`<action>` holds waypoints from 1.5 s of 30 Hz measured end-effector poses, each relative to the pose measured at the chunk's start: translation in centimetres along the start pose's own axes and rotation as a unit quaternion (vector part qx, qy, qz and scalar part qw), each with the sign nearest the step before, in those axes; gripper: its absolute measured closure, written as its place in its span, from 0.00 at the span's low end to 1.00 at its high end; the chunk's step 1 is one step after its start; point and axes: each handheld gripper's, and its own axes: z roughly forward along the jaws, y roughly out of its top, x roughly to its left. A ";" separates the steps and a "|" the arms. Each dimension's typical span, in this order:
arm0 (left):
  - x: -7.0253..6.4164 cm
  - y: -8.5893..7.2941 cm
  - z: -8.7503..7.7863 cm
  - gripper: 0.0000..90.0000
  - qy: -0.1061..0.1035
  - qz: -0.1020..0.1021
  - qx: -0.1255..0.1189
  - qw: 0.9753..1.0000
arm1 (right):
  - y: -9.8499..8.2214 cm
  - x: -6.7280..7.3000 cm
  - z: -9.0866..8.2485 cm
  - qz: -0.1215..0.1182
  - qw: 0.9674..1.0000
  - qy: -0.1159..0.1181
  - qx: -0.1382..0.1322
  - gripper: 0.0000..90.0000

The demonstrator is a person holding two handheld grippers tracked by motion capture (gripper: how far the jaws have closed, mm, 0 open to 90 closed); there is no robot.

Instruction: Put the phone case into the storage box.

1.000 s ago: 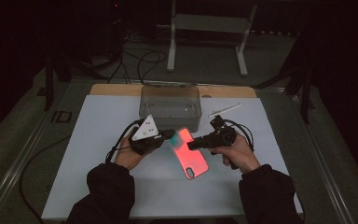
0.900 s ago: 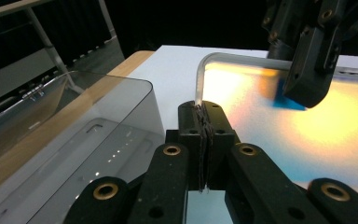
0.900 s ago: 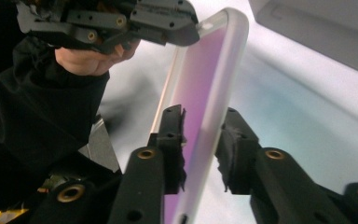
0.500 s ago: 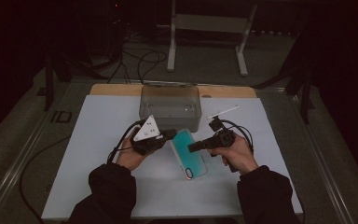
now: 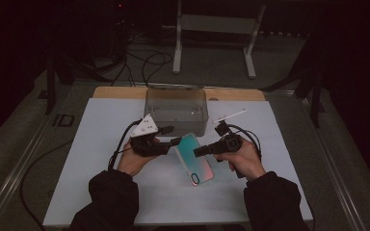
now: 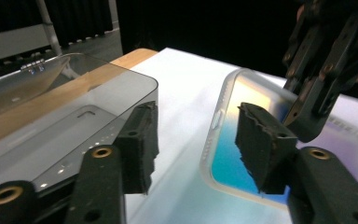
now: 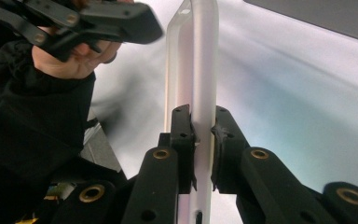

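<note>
Clamping the translucent phone case with the teal-to-orange iridescent back by its right edge, the right gripper holds it at the table's centre, just near of the clear lidded plastic box. Its pads press both faces. The left gripper, jaws just opened and released, flanks the case's far-left corner over the white table mat.

Count: one phone case, one clear plastic box, one white stick. Two tongs: left, right. One table.
</note>
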 end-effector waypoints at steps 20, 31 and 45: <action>0.8 -2.6 -5.2 0.03 0.166 -0.033 0.013 0.986 | 0.1 0.3 0.2 -0.005 1.000 -0.007 -0.011 0.91; 0.3 -4.9 -9.0 0.00 0.202 -0.031 -0.013 0.979 | 0.3 0.5 -0.1 -0.003 1.000 -0.016 -0.021 0.91; -0.5 -10.2 -12.7 0.00 0.238 -0.036 -0.023 0.970 | 0.7 0.6 -0.4 0.004 0.999 -0.041 -0.032 0.91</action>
